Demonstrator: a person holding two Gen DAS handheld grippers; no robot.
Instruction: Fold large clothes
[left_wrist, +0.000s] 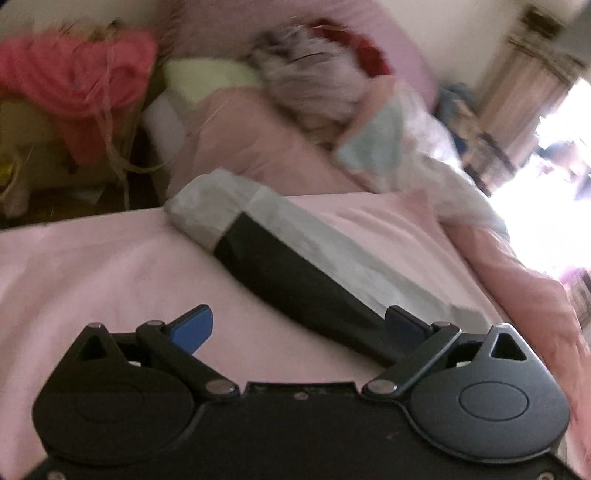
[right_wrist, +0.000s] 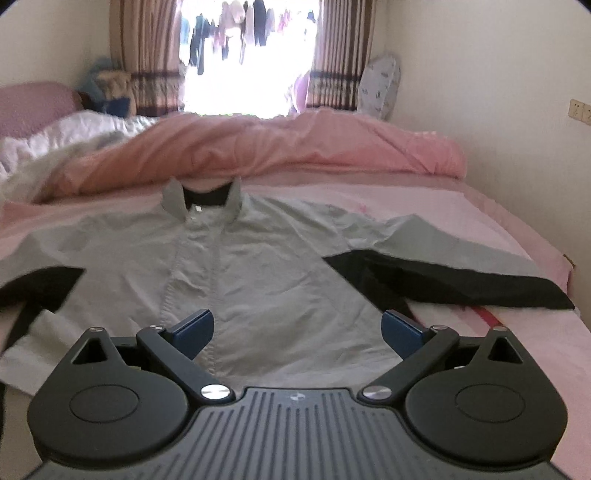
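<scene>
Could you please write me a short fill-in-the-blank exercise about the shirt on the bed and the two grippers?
1. The grey shirt lies flat on a ____ bed sheet.
2. Both of its sleeves end in ____ fabric.
3. The jaws of the right gripper are ____, holding nothing.
4. The left gripper is above one ____ of the shirt.

Missing words: pink; black; open; sleeve
</scene>
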